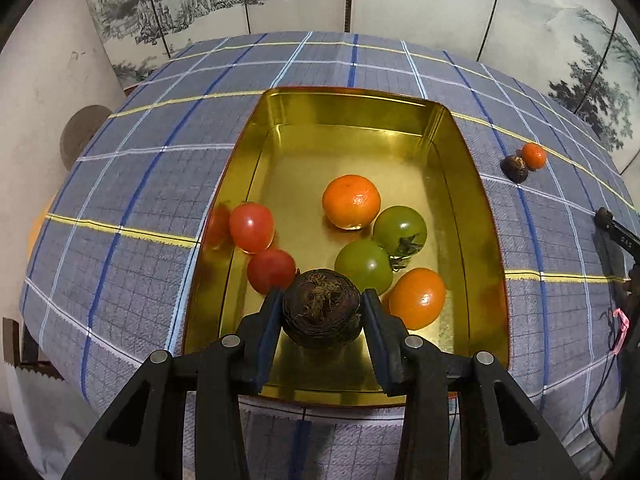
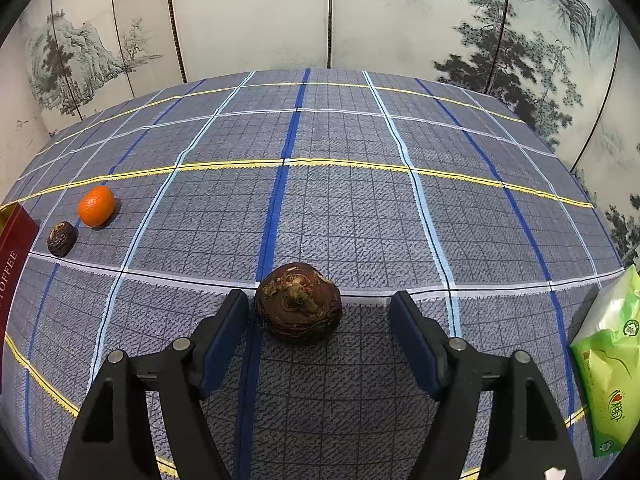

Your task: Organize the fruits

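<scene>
My left gripper (image 1: 322,296) is shut on a dark brown water chestnut (image 1: 322,314), which hangs over the near end of a gold tin (image 1: 352,108). In the tin lie a mandarin (image 1: 351,201), two red tomatoes (image 1: 252,227), two green tomatoes (image 1: 400,226) and an orange tomato (image 1: 417,298). My right gripper (image 2: 320,298) stands open around a second water chestnut (image 2: 298,308) that rests on the checked cloth. That chestnut sits nearer the left pad, with a clear gap to the right pad.
A small mandarin (image 2: 96,205) and a third, smaller chestnut (image 2: 61,239) lie together on the cloth, right of the tin's red outer wall (image 2: 14,248). A green tissue packet (image 2: 612,360) lies at the right table edge. A painted folding screen stands behind the table.
</scene>
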Demonstrator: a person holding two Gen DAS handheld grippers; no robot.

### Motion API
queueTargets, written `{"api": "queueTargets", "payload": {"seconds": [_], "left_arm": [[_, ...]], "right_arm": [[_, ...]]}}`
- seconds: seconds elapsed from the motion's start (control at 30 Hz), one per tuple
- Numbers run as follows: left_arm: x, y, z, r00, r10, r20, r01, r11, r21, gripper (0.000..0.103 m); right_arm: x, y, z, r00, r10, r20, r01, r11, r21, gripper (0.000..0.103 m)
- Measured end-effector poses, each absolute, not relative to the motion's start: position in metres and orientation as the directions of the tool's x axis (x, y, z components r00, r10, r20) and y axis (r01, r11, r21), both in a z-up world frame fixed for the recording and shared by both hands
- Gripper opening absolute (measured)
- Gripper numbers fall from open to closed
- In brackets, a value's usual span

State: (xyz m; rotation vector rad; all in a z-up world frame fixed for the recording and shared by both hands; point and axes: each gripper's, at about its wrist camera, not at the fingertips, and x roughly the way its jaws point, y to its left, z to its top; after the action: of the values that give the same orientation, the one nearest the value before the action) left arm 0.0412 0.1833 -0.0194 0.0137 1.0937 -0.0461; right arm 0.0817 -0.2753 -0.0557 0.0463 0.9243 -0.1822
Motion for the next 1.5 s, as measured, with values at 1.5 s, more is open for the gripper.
{"api": "queueTargets", "payload": {"seconds": [1.5], "left_arm": [[0.053, 0.190, -0.046, 0.427, 0.018, -0.904, -0.006, 1.000, 0.016, 0.042]], "right_arm": [[0.082, -0.278, -0.057, 0.587, -0.138, -0.798, 0.181, 0.983, -0.037, 0.074]]}}
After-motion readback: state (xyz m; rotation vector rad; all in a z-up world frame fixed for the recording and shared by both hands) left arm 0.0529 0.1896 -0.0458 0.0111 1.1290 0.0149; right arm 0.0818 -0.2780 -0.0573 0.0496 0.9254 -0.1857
